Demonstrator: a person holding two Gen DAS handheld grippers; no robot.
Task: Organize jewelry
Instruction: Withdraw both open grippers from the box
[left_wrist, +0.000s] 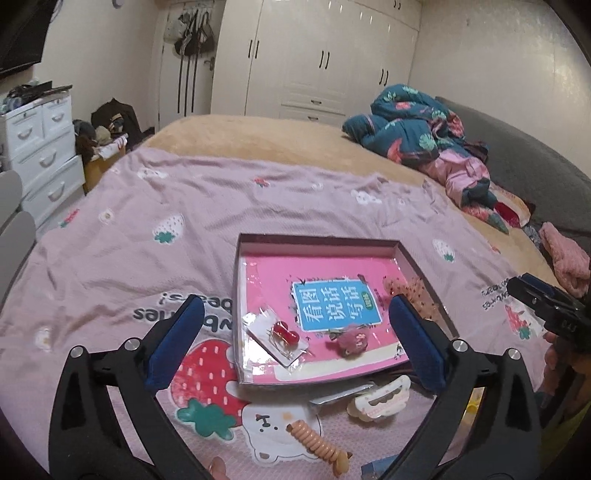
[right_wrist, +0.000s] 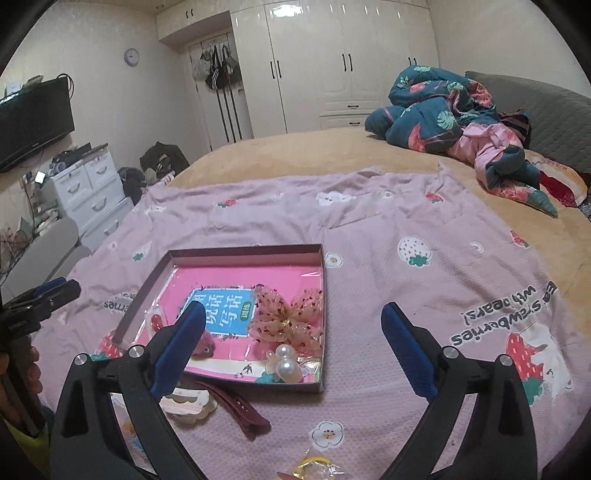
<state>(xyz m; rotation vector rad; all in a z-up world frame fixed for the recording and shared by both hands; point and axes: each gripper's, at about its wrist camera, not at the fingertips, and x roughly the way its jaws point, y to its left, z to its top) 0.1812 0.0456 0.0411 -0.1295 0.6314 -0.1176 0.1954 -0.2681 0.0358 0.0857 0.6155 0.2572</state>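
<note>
Jewelry box (left_wrist: 413, 262): shallow open tray, lower centre of left wrist view, resting on the pink strawberry bedspread (left_wrist: 147, 229); pink book (left_wrist: 332, 306) with blue label lining its floor.
Red earrings on card (left_wrist: 282, 334): inside box, near its lower left corner in left wrist view.
Pink plush clip (left_wrist: 349, 341): inside box, just right of the earring card.
Lace bow (right_wrist: 291, 319): inside box, right side in right wrist view, lying over the book.
Pearl piece (right_wrist: 284, 363): inside box, just below the bow, near the front wall.
Cream claw clip (left_wrist: 380, 400): outside box, on bedspread, just below its front edge.
Maroon flat clip (right_wrist: 236, 410): outside box, lower centre of right wrist view.
Coiled hair tie (left_wrist: 317, 441): on bedspread, bottom centre of left wrist view.
Left gripper (left_wrist: 295, 332): jaws spread wide, holding nothing, hovering over box's front half.
Right gripper (right_wrist: 293, 332): jaws spread wide, empty, above box's right portion.
Quilt heap (right_wrist: 450, 107): upper right, well apart.
Wardrobe (right_wrist: 332, 55): top centre.
</note>
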